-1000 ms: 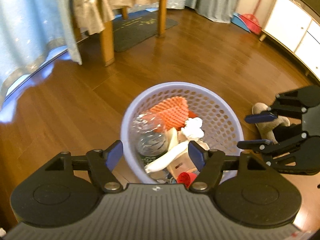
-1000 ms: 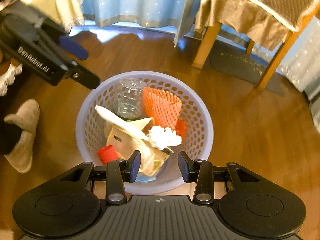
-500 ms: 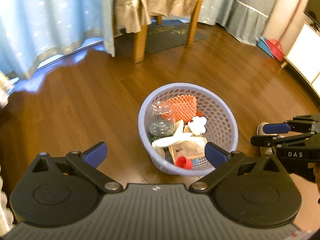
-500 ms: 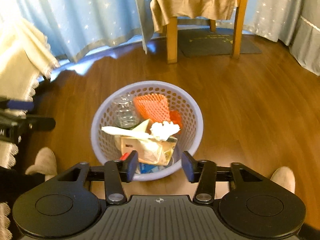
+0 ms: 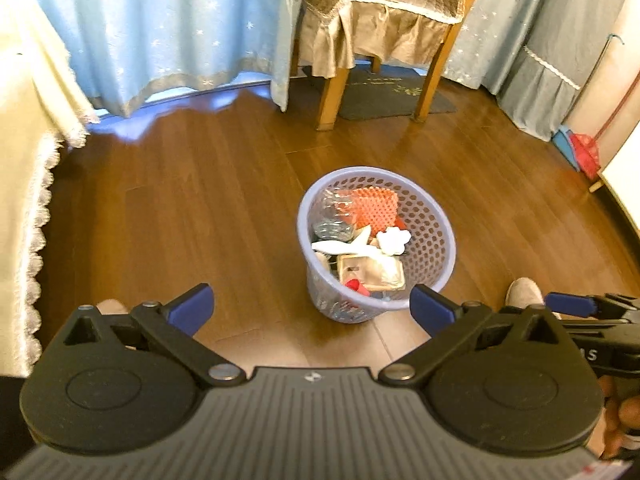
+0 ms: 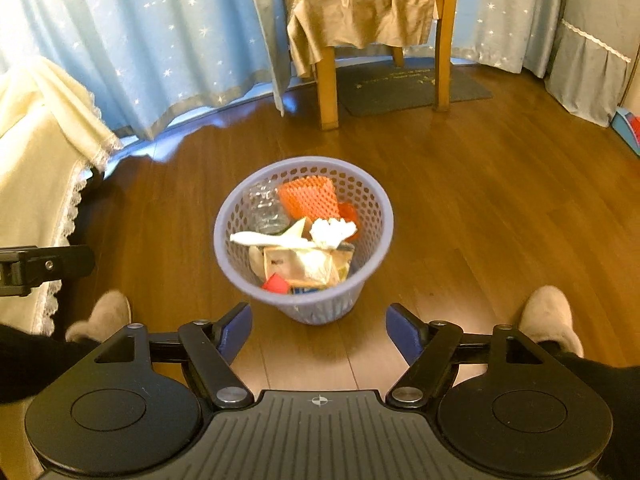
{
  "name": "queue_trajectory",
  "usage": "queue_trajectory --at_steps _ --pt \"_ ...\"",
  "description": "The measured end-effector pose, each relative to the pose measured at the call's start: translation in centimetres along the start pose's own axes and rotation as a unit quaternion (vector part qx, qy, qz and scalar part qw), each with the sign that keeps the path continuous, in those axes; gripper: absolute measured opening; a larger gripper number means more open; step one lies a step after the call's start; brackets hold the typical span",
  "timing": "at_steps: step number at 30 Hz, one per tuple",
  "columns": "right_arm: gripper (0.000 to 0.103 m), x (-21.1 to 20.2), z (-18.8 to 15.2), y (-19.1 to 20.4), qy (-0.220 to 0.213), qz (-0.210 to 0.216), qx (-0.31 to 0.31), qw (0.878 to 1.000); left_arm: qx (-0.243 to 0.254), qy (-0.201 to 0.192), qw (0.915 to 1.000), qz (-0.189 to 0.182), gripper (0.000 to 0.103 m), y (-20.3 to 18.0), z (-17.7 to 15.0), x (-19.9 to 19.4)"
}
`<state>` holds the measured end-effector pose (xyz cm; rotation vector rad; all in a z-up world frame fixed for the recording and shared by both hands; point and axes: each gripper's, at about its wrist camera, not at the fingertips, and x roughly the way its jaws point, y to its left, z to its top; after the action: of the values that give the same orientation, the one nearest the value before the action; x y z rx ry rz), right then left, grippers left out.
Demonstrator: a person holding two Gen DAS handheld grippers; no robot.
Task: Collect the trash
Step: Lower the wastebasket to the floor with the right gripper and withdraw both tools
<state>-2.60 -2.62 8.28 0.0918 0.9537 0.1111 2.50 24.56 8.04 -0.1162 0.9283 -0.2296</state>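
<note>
A lilac perforated basket (image 5: 434,236) (image 6: 374,200) stands on the wooden floor, holding trash: a clear plastic bottle (image 5: 330,220) (image 6: 266,208), orange foam netting (image 5: 376,206) (image 6: 308,198), a crumpled white tissue (image 5: 394,238) (image 6: 332,230), a paper packet (image 6: 308,264) and a red cap (image 6: 276,283). My left gripper (image 5: 310,312) is open, high above and in front of the basket, with nothing between its fingers. My right gripper (image 6: 319,330) is also open and holds nothing, well back from the basket. The right gripper's blue tip (image 5: 568,304) shows at the left view's edge.
A wooden chair with a brown cover (image 5: 384,28) (image 6: 372,20) stands behind the basket on a dark mat (image 6: 404,88). Blue curtains (image 6: 140,40) line the back. A cream cloth (image 6: 36,160) hangs at left. The person's slippers (image 6: 550,320) (image 6: 102,316) flank the basket.
Both grippers have risen and pulled back from the basket, which now looks smaller and farther. Both pairs of jaws have spread wider. The trash in the basket has not moved.
</note>
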Motion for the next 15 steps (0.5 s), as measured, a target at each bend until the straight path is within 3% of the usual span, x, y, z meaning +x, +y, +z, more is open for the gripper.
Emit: queue_trajectory --at_steps 15 --pt "0.071 -4.0 -1.2 1.9 0.03 -0.013 0.005 0.999 -0.01 0.016 0.9995 0.026 0.102 -0.3 -2.2 -3.8"
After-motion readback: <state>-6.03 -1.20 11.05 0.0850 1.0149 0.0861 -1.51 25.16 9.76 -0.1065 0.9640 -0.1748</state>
